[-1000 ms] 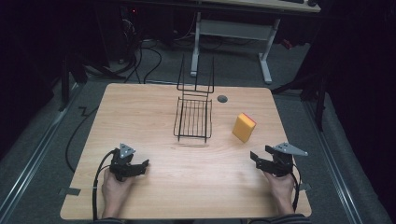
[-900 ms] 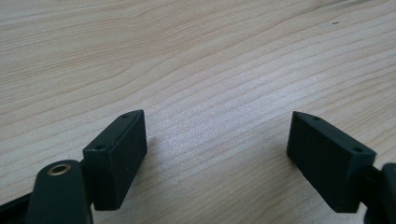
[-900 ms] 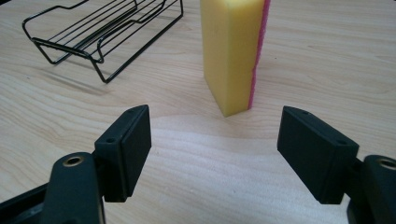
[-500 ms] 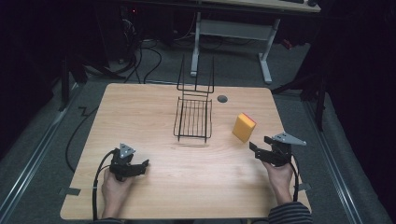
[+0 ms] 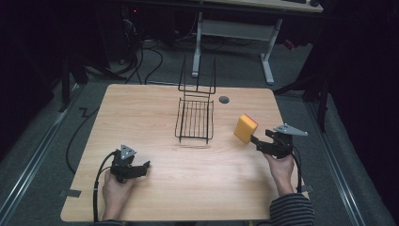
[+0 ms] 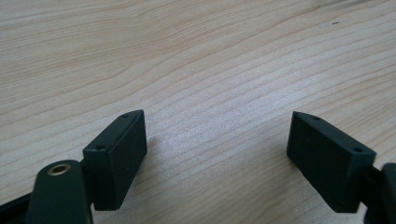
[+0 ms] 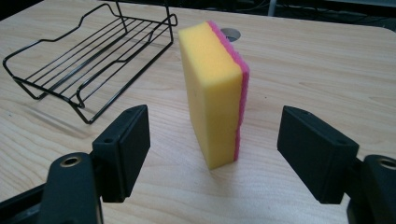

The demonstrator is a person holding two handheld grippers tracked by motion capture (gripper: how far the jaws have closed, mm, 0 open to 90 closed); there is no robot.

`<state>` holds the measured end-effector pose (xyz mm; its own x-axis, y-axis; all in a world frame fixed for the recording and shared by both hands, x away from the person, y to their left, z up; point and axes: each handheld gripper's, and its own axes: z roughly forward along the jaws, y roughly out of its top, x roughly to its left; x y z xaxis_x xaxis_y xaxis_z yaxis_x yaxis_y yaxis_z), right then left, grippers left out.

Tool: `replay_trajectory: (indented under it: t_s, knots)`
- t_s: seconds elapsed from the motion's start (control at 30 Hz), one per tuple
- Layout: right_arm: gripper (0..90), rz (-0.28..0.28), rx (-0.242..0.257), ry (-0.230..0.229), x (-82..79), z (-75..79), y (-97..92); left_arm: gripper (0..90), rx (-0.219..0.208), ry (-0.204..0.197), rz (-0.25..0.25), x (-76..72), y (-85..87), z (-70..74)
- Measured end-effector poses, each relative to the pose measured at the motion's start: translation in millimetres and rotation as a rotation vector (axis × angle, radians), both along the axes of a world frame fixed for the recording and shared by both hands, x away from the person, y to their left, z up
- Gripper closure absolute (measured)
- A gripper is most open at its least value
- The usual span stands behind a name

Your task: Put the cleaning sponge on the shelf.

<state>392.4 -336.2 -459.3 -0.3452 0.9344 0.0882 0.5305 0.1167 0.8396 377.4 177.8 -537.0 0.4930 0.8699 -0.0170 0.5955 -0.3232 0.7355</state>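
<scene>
Sponge (image 7: 215, 93): upright on edge near desk (image 5: 141, 117) right edge, easing pinch. Right gripper (image 7: 215, 154): jaws spread, straddling approach. Left gripper (image 6: 217, 154): released, parked near front-left corner. Wire rack (image 5: 195, 120): centre-rear, likely destination.

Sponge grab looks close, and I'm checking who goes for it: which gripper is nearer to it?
Right. The right gripper sits just short of the sponge, open jaws facing it. The left gripper rests far across the table.

Your right sleeve (image 5: 291, 210) is cut off at the high view's near edge; the wire rack's (image 7: 88, 60) far end is cropped in the right gripper view.
</scene>
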Motion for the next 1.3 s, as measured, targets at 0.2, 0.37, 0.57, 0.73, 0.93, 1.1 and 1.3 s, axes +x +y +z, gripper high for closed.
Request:
replay_trajectory:
  t_s: [0.2, 0.37, 0.57, 0.73, 0.93, 1.1, 1.3]
  knots:
    - [26.1, 0.007, -0.018, 0.018, 15.7, 2.5, 6.0, 20.7, 0.000, 0.000, 0.000, 0.0, 0.0, 0.0]
    - [26.6, 0.000, -0.011, 0.013, 22.9, 0.0, 7.1, 20.6, 0.000, 0.000, 0.000, 0.0, 0.0, 0.0]
    - [26.6, -0.006, -0.011, 0.026, 30.8, -8.1, 4.3, 20.6, 0.001, 0.000, 0.000, -0.1, -0.1, 0.0]
    - [27.3, 0.007, -0.008, 0.030, 35.9, -14.3, 4.8, 20.6, 0.001, 0.000, 0.000, -0.1, -0.1, 0.0]
    - [29.7, 0.015, -0.004, 0.030, 42.2, -22.9, 7.8, 20.6, 0.001, 0.000, 0.000, -0.1, -0.1, 0.0]
    - [32.5, 0.018, 0.003, 0.046, 47.3, -30.9, 9.8, 20.6, 0.001, 0.000, -0.001, -0.2, -0.1, 0.0]
    - [37.7, 0.026, 0.016, 0.052, 51.1, -36.7, 8.9, 20.6, 0.001, 0.000, 0.000, -0.3, -0.1, 0.0]
